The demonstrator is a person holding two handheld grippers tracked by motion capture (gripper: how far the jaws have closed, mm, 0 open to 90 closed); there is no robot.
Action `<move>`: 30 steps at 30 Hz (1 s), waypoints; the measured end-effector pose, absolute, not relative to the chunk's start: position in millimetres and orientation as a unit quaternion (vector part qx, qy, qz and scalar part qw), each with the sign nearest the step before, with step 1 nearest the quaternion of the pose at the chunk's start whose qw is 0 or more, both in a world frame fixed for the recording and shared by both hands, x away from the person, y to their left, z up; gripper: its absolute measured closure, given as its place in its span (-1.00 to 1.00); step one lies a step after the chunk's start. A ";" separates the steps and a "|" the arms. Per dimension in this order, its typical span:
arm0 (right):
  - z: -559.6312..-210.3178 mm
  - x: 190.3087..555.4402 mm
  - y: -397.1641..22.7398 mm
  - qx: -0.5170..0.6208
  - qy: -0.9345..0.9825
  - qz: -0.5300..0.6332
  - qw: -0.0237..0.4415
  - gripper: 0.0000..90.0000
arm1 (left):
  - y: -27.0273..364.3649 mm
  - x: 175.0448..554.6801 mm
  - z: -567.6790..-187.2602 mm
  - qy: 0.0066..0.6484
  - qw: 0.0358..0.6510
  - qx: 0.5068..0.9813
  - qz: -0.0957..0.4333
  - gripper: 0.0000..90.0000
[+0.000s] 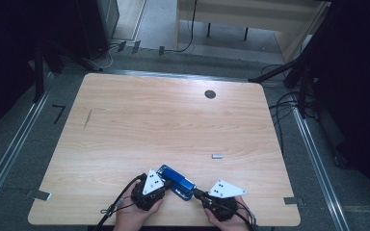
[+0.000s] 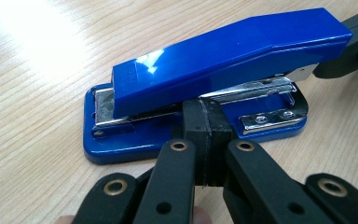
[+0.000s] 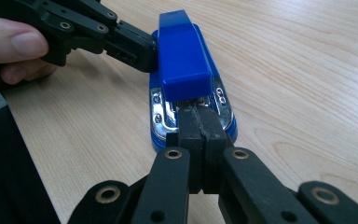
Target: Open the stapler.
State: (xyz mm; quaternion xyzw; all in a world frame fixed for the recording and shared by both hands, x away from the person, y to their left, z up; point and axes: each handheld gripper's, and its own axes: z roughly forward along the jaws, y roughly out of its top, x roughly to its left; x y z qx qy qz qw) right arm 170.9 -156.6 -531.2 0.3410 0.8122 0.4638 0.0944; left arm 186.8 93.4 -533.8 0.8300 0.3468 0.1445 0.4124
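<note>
Pale woodgrain table, glossy blue wedge-shaped stapler, matte black closed claws

Dim high view, dark surroundings, bright glare on table, close views sharp

One high camera, two riding close on the hand-held grippers.

The high view looks forward and down from above the near edge of the bench, far enough off to take in the whole top and floor around it. The left gripper view sits low and very near, facing the long side of the stapler, with the other gripper at its upper right. The right gripper view, equally near, looks along the stapler's length from one end. All three share the stapler, at lower centre in the high view.
</note>
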 end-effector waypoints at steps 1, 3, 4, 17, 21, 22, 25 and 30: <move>-529.8 171.1 -156.3 0.338 0.811 0.468 0.093 1.00 | 93.5 186.9 -533.8 0.347 0.412 0.830 0.145 1.00; -529.6 171.3 -156.0 0.335 0.814 0.464 0.096 1.00 | 93.7 187.1 -533.7 0.346 0.412 0.831 0.143 1.00; -529.8 172.0 -155.8 0.339 0.813 0.465 0.090 1.00 | 93.7 187.0 -533.7 0.346 0.412 0.830 0.144 1.00; -523.8 173.3 -157.7 0.341 0.797 0.488 0.101 1.00 | 92.7 186.0 -533.9 0.345 0.411 0.830 0.150 1.00; -521.7 174.3 -158.2 0.342 0.793 0.494 0.104 1.00 | 92.6 185.9 -533.9 0.344 0.411 0.831 0.150 1.00; -520.8 174.4 -158.3 0.342 0.791 0.496 0.103 1.00 | 92.6 185.8 -533.9 0.343 0.410 0.831 0.151 1.00; -516.8 174.4 -157.1 0.342 0.786 0.505 0.104 1.00 | 92.4 185.6 -533.8 0.343 0.410 0.832 0.152 1.00; -513.8 175.1 -156.1 0.341 0.782 0.511 0.108 1.00 | 91.8 185.0 -533.9 0.342 0.409 0.832 0.156 1.00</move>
